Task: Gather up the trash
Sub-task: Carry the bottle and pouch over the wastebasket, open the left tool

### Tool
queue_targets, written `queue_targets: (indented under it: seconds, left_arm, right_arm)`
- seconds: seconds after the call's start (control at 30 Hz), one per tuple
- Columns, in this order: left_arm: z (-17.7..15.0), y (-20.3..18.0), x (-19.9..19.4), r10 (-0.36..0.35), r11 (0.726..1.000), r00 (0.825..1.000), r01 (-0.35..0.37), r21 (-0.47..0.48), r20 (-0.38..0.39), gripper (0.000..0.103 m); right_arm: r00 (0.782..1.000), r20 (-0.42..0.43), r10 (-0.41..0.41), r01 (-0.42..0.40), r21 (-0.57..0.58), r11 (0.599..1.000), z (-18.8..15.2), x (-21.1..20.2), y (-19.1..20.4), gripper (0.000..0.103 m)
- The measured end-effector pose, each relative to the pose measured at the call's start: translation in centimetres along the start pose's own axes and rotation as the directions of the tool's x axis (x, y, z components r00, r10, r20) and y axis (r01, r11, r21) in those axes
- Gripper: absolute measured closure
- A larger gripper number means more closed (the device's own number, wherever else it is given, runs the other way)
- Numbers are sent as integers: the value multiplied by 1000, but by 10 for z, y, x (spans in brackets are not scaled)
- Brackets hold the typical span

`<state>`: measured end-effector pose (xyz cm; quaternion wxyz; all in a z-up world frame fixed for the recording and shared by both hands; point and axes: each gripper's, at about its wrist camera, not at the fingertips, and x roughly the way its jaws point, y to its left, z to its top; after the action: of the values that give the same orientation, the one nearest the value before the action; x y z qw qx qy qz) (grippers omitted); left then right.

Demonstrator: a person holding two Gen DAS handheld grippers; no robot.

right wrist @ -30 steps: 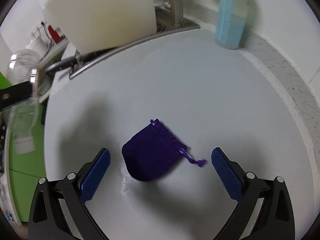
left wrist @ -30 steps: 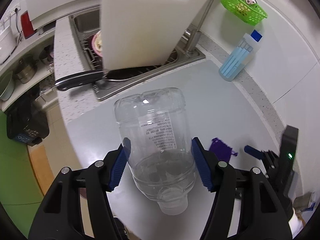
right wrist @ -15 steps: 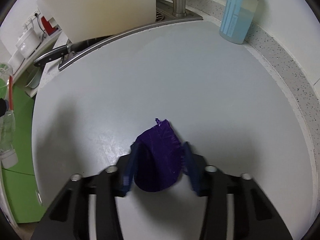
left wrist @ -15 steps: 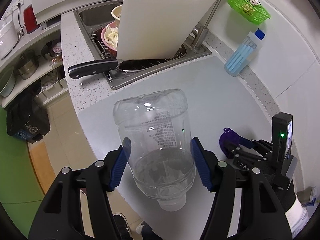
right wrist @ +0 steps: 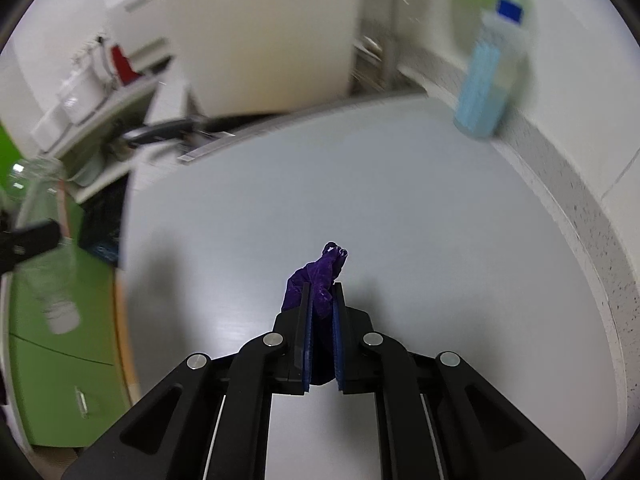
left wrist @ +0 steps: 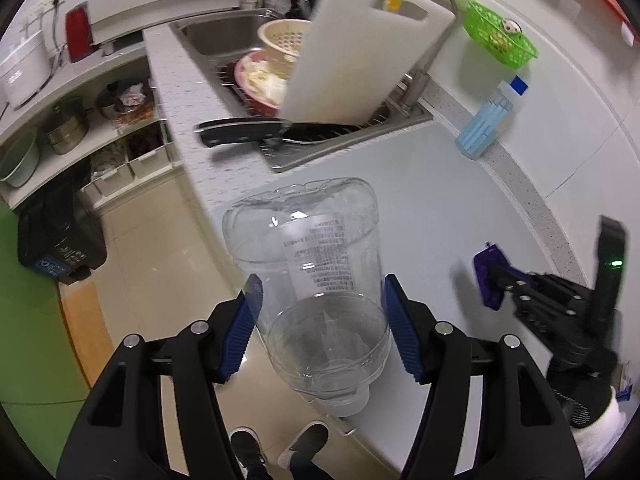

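My left gripper [left wrist: 320, 322] is shut on a clear plastic bottle [left wrist: 316, 276], cap end toward the camera, held in the air over the counter's front edge and the floor. My right gripper [right wrist: 320, 312] is shut on a small purple drawstring pouch [right wrist: 316, 276], lifted a little above the grey counter [right wrist: 400, 200]. In the left wrist view the right gripper [left wrist: 516, 284] shows at the right with the pouch [left wrist: 490, 276] in its tips. The bottle [right wrist: 44, 240] shows blurred at the left edge of the right wrist view.
A sink [left wrist: 224, 40] with a white cutting board [left wrist: 360, 52], bowls and a black-handled knife [left wrist: 244, 136] lies at the back. A blue-filled bottle [left wrist: 488, 120] stands by the wall, a green basket [left wrist: 500, 40] hangs above. A dark bin [left wrist: 60, 236] stands on the floor at left.
My right gripper closed on the purple pouch and lifted it off the counter. My left gripper rose and pulled back with the bottle, out past the counter edge.
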<state>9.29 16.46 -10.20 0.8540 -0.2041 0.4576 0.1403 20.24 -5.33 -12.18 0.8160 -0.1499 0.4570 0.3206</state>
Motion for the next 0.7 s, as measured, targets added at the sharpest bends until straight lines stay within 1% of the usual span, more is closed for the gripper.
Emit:
queue_targets:
  seconds: [0.13,0.23,0.3,0.33,0.4,0.47,0.53,0.67,0.7]
  left_arm:
    - [-16,35,-17,24,999,1000,-24,-24,6,41]
    - [-34,71,-27,54,997,999,-54,-48,1,41]
    - [-43,91,-29,58,996,998,-59,-74,-8,41]
    - [-52,109,-28,67,994,998,-68,-90,-16,41]
    - [-64,130,-24,77,991,997,-79,-103,-29,42]
    - [-82,158,-12,90,988,995,-96,-119,-49,42]
    - [-98,184,6,93,985,993,-102,-135,-72,42]
    - [-136,235,65,99,979,987,-119,-164,-126,42]
    - [-149,250,88,101,977,984,-126,-171,-146,42]
  right_arm:
    - [997,31,77,-75,-57,996,-1,-18,59,95]
    - [992,27,125,-122,-96,988,-4,-19,101,95]
    - [988,9,157,-155,-126,980,-8,-10,133,95]
    - [985,-6,170,-169,-135,976,-11,-2,148,95]
    - [981,-36,188,-192,-147,970,-17,15,170,95]
    - [979,-67,193,-201,-164,966,-26,38,195,95]
    - [974,-110,199,-216,-171,961,-39,69,217,95]
    - [969,-168,183,-215,-200,956,-71,132,251,95]
    - [968,-178,178,-214,-208,955,-79,147,257,95]
